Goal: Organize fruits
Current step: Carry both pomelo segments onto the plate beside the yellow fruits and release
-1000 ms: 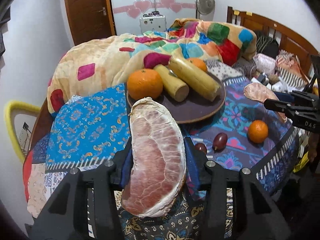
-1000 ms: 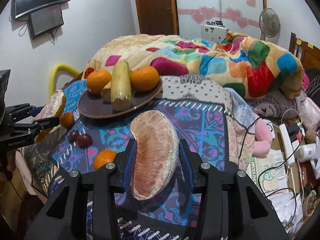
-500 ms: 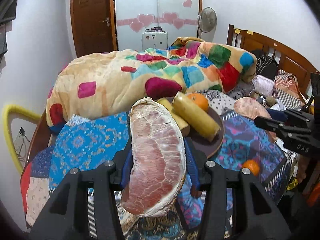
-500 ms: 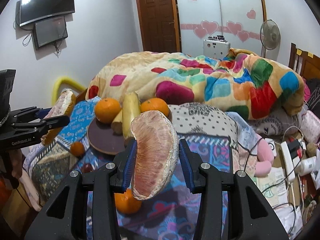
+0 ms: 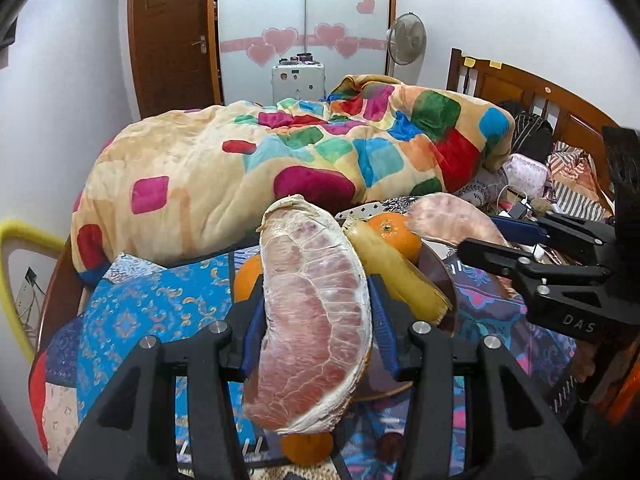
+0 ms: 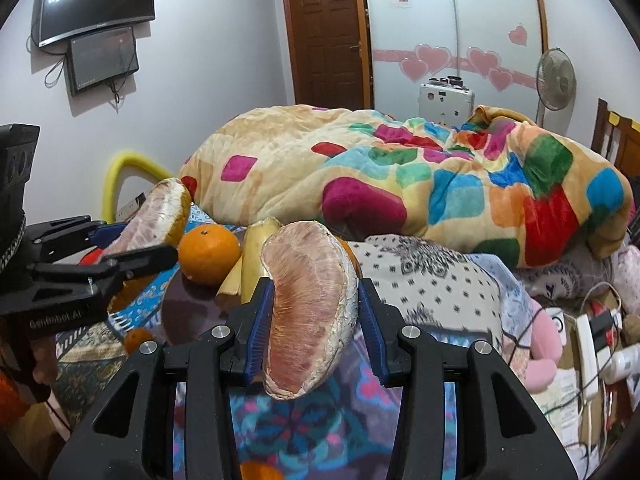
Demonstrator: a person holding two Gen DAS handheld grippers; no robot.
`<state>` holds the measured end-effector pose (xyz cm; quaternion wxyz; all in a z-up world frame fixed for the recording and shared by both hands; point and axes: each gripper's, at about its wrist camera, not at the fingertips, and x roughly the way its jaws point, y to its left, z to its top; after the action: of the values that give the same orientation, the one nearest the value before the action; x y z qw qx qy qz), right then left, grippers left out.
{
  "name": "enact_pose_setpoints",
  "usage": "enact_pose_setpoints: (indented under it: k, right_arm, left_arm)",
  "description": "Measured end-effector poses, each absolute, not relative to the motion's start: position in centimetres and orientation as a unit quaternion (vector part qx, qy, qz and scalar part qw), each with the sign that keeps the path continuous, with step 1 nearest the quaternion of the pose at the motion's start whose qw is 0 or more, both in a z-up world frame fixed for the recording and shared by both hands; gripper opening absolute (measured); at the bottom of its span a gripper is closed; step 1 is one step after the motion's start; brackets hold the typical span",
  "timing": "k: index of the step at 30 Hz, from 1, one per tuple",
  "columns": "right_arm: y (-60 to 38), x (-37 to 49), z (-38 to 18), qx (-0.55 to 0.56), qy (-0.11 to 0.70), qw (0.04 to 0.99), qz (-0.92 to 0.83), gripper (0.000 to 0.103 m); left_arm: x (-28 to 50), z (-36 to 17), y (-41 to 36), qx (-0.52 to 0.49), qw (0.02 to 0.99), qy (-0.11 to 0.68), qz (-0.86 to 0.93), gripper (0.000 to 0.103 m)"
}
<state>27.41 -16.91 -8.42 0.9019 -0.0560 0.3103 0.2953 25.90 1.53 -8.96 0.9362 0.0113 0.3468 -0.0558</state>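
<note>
L gripper (image 5: 316, 320) & R gripper (image 6: 314, 312): jaws each clamp a pomelo wedge (image 5: 316, 304).

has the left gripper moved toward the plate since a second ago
Yes. The left gripper, shut on its pomelo segment, has come closer to the brown plate, which now sits right behind the segment.

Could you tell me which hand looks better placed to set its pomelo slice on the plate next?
Probably left: its slice sits right over the plate, while the right slice hangs just off the rim.
</note>
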Motion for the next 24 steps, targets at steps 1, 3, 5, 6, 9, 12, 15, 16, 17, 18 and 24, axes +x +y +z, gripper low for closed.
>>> enact_pose_setpoints:
  k: [1,3,5,6,9,12,15,16,17,18,24]
  right_arm:
    - [-16.6,27.7,-8.5,-0.058,0.311,0.901,0.297,0.039]
    - [-16.0,28.3,-8.7,-0.062,0.314,0.898,0.301,0.039]
    - [-15.5,28.7,-8.8,-0.066,0.316,0.896,0.304,0.039]
    - [-15.3,28.9,-8.9,-0.068,0.317,0.896,0.304,0.039]
    - [-14.7,29.2,-9.3,-0.076,0.32,0.893,0.306,0.039]
    - [-14.4,29.3,-9.5,-0.085,0.322,0.892,0.306,0.039]
    - [-14.2,29.5,-9.8,-0.09,0.329,0.889,0.305,0.039]
    - [-14.3,29.5,-9.9,-0.088,0.329,0.889,0.305,0.04]
    - [-14.3,29.5,-9.9,-0.086,0.331,0.889,0.305,0.04]
    - [-14.4,29.7,-9.9,-0.084,0.334,0.888,0.305,0.04]
    - [-14.5,29.9,-10.3,-0.087,0.342,0.886,0.3,0.042]
  left_arm:
    - [26.2,-9.1,1.5,0.013,0.936,0.348,-0.056,0.047]
    - [26.8,-9.5,1.2,0.017,0.934,0.352,-0.058,0.047]
    - [27.2,-9.7,1.2,0.019,0.933,0.354,-0.059,0.047]
    - [27.4,-9.8,1.1,0.021,0.933,0.355,-0.06,0.047]
    - [28.0,-10.1,0.7,0.026,0.931,0.359,-0.061,0.047]
    - [28.5,-10.4,0.2,0.035,0.93,0.361,-0.059,0.047]
    - [28.9,-10.9,-0.1,0.041,0.928,0.367,-0.057,0.047]
    - [29.0,-11.0,-0.2,0.044,0.927,0.369,-0.056,0.047]
    - [29.0,-11.1,-0.3,0.045,0.926,0.37,-0.054,0.047]
    - [29.1,-11.2,-0.2,0.045,0.926,0.37,-0.053,0.047]
    - [29.0,-11.2,-0.3,0.048,0.928,0.366,-0.048,0.048]
